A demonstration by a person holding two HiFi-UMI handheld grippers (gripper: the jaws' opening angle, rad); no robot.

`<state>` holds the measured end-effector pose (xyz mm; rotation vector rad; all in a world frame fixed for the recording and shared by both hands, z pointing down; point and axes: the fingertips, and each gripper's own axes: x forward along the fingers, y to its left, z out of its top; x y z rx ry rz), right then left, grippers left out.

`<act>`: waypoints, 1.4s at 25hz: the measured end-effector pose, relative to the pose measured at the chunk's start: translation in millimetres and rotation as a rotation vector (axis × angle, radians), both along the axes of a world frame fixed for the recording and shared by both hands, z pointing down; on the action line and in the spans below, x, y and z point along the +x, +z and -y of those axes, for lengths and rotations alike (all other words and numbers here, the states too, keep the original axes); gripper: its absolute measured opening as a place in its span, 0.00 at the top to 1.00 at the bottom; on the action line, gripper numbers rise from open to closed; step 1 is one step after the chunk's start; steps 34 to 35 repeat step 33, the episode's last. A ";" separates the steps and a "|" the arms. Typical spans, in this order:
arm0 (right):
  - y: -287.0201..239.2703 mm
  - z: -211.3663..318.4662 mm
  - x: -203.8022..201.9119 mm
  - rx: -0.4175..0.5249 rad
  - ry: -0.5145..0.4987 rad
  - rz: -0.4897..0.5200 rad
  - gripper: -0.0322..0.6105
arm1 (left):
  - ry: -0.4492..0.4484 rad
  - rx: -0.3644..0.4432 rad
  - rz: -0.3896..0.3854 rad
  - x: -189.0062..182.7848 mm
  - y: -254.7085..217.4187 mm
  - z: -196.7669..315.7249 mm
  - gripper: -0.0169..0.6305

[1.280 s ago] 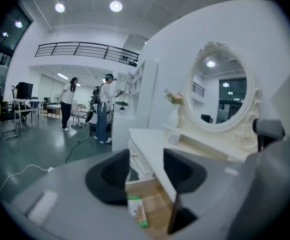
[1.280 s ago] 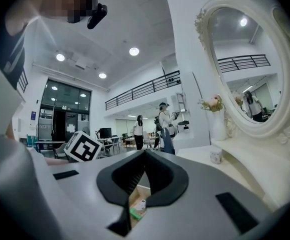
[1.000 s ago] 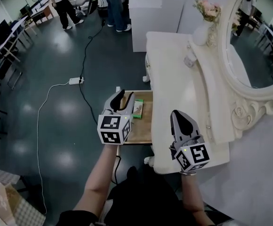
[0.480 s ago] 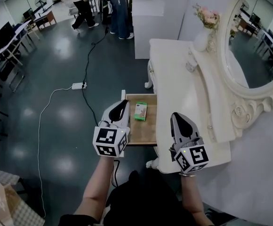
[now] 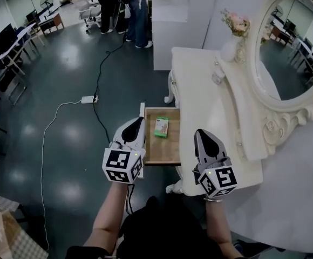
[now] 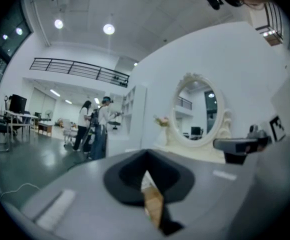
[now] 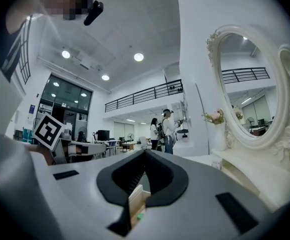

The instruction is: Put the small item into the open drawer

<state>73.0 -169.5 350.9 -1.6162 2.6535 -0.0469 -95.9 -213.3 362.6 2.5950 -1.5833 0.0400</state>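
The small green-and-white packet (image 5: 161,127) lies flat in the open wooden drawer (image 5: 170,146) of the white dressing table (image 5: 199,99). My left gripper (image 5: 137,121) hovers over the drawer's left edge, a little left of the packet, shut with nothing in it. In the left gripper view its jaws (image 6: 146,156) meet, and only a sliver of the wooden drawer (image 6: 154,204) shows through. My right gripper (image 5: 199,132) is held over the tabletop's front, right of the drawer, shut and empty. Through its slit (image 7: 145,155) I see the drawer (image 7: 137,196) and a speck of the green packet (image 7: 140,215).
An oval mirror (image 5: 286,34) and a vase of flowers (image 5: 233,34) stand at the table's back, with a small object (image 5: 217,77) near them. A power strip and cable (image 5: 88,99) lie on the dark floor to the left. People (image 5: 129,4) stand far off.
My left gripper has drawn back from over the drawer toward the person and its jaws have shut. The packet stays lying in the drawer. The right gripper has barely moved.
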 end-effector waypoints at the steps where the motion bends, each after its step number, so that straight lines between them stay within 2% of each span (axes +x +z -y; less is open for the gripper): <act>1: -0.5 -1.3 -0.5 0.001 0.002 -0.002 0.95 | -0.001 0.002 -0.001 -1.3 -0.6 -1.7 0.96; 15: -1.0 -14.9 -7.6 0.014 0.010 -0.029 0.95 | -0.005 -0.002 0.007 -11.5 2.5 -17.2 0.96; 35: 1.4 -9.6 3.2 0.013 0.009 -0.040 0.95 | -0.006 -0.018 0.022 -0.7 10.0 -10.6 0.96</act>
